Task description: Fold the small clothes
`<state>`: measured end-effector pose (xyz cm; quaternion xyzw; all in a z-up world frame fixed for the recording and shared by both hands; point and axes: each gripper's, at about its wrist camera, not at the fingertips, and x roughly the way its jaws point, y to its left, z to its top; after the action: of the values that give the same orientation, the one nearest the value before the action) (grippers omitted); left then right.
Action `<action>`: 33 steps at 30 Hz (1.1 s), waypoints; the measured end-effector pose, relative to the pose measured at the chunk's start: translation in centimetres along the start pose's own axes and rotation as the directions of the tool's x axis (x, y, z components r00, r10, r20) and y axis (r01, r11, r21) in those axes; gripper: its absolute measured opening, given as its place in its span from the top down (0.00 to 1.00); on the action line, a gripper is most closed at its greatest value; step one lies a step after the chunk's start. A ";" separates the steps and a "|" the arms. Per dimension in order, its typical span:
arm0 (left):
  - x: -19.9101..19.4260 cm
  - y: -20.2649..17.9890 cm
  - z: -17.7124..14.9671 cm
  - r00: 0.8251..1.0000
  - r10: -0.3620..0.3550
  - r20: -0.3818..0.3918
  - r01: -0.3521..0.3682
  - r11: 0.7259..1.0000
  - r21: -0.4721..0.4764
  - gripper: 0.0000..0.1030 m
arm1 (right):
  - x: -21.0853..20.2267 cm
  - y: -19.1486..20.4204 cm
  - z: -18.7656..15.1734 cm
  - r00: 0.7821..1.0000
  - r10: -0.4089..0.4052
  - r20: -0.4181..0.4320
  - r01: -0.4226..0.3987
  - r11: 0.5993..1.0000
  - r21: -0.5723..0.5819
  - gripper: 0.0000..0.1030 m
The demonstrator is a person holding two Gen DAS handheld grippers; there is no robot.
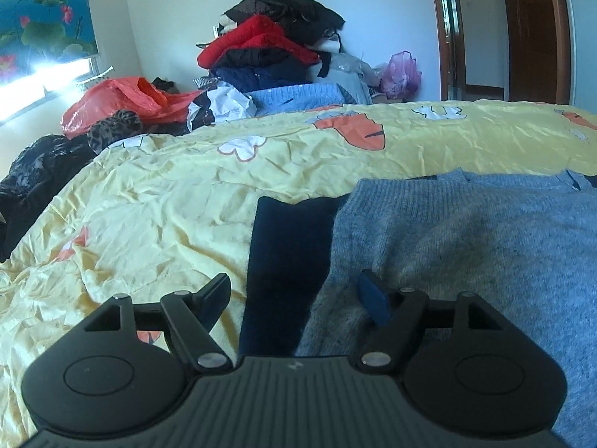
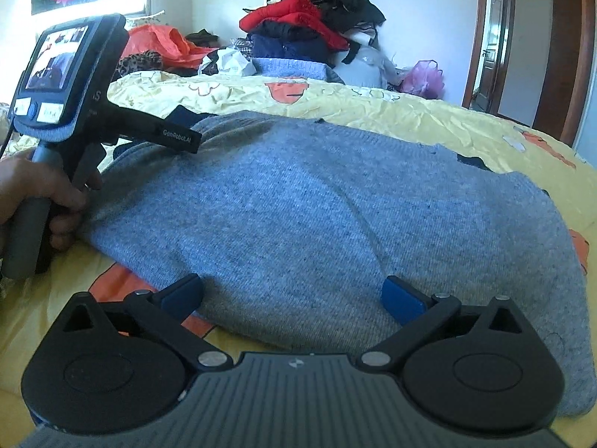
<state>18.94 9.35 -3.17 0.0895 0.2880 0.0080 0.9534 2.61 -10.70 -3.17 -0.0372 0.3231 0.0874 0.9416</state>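
Observation:
A grey-blue knit sweater (image 2: 328, 209) lies flat on the yellow patterned bed cover (image 2: 391, 112). A dark navy part (image 1: 287, 261) shows at its left edge. My left gripper (image 1: 298, 295) is open over that left edge, one finger above the yellow cover, the other above the grey knit (image 1: 466, 254). My right gripper (image 2: 293, 295) is open at the sweater's near edge, its blue-padded fingers (image 2: 405, 298) spread on either side of the knit. The left gripper's body (image 2: 74, 86) and the hand holding it show at the left of the right wrist view.
A tall pile of red, black and navy clothes (image 1: 272, 44) stands at the far side of the bed, with a red plastic bag (image 1: 123, 100), a pink bag (image 1: 403, 74) and dark clothes (image 1: 41, 171) at the left. A wooden door frame (image 1: 533, 30) is at the right.

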 end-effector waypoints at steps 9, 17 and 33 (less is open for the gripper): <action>0.0 0.3 -0.2 1.000 -0.010 0.005 0.010 1.000 -0.019 0.27 | -0.1 0.0 0.0 1.000 0.000 0.000 0.000 1.000 0.001 0.00; 0.1 0.7 -0.2 1.000 -0.015 0.000 0.015 0.999 -0.049 0.24 | -0.2 0.0 0.0 1.000 0.000 0.000 0.000 1.000 0.001 0.00; 0.3 1.4 -0.4 0.999 -0.037 -0.011 0.035 0.994 -0.102 0.22 | -0.2 0.0 -0.1 1.000 0.001 0.000 -0.001 1.000 0.002 0.00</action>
<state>19.00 10.79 -3.36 0.0355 0.2949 0.0060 0.9549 2.38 -10.71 -3.08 -0.0361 0.3231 0.0875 0.9416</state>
